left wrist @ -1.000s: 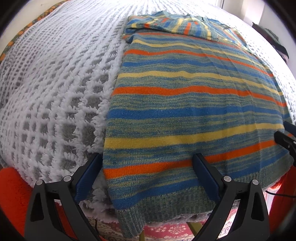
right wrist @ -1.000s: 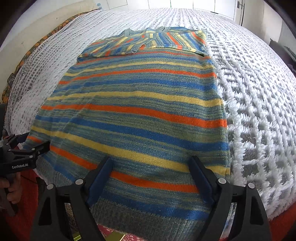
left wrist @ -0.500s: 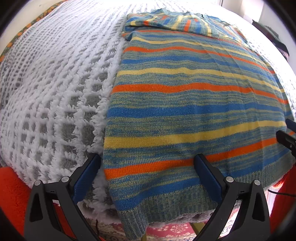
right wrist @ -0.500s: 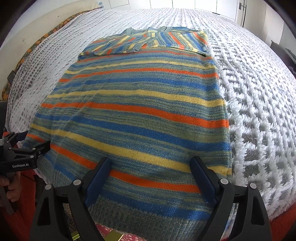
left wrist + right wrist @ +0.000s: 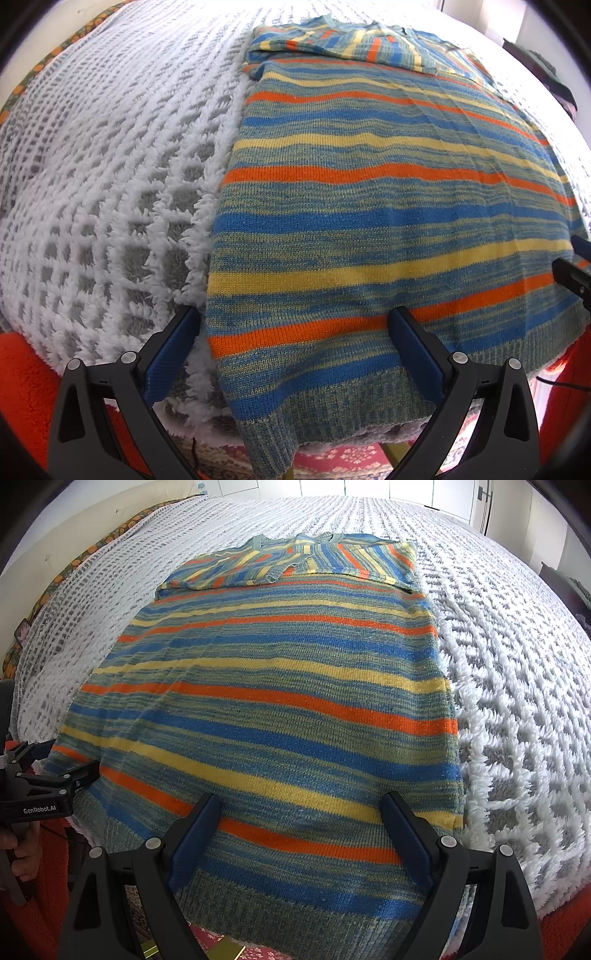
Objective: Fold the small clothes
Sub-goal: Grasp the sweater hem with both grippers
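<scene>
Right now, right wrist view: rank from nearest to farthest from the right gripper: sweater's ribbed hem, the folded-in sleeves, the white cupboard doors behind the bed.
1. Grey-green ribbed hem of the striped knitted sweater, directly under the open right gripper.
2. Folded-in striped sleeves, at the sweater's far end, centre.
3. White cupboard doors, beyond the fluffy white-and-grey bedspread, top of frame.
</scene>
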A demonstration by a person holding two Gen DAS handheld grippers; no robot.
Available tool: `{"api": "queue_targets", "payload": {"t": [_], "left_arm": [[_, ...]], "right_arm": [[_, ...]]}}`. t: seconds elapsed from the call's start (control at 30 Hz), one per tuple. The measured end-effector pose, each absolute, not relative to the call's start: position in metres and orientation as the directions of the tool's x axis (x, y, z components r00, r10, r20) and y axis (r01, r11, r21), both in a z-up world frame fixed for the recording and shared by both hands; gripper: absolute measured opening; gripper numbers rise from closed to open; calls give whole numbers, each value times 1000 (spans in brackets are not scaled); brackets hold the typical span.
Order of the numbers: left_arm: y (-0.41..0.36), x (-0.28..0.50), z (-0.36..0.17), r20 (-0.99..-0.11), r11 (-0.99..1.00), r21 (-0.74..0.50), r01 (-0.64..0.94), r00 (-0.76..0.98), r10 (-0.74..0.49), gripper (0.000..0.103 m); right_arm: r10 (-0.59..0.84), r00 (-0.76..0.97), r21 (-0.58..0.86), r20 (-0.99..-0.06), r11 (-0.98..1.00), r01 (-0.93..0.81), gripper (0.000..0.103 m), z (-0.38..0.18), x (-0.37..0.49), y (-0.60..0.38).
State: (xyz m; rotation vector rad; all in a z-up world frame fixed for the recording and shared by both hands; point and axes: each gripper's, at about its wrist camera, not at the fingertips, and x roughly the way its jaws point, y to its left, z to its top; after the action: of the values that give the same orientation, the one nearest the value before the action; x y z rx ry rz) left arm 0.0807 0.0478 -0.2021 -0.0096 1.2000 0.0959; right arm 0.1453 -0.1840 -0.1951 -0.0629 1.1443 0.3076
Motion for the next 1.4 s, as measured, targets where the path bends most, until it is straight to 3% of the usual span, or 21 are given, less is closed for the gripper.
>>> {"api": "queue_targets", "payload": {"t": [0.7,0.9,1.1,1.2,1.3,1.4], "left_arm": [[54,80,-204,-935,997,30,-77,350,55,103],[111,74,-180,-926,967,-187,-175,360,-114,101],[156,54,-187,-910,916,-340,-213,321,-263,101],[150,50,-188,-897,912,-377,-159,309,-317,99],[144,53,-187,-885,912,-398,-101,306,-352,81],[146,57,-192,-888,912,-396,-106,299,-350,78]], "right_arm": [[144,493,11,-858,965,-262,88,-167,136,-186],[247,530,253,-811,966,-62,88,-141,146,-263],[494,367,558,-788,825,88,88,-158,151,-338],[585,292,633,-757,767,106,88,-168,148,-346],[628,193,652,-753,752,97,86,-177,143,-333],[617,135,627,-775,778,44,85,-175,135,-316]]}}
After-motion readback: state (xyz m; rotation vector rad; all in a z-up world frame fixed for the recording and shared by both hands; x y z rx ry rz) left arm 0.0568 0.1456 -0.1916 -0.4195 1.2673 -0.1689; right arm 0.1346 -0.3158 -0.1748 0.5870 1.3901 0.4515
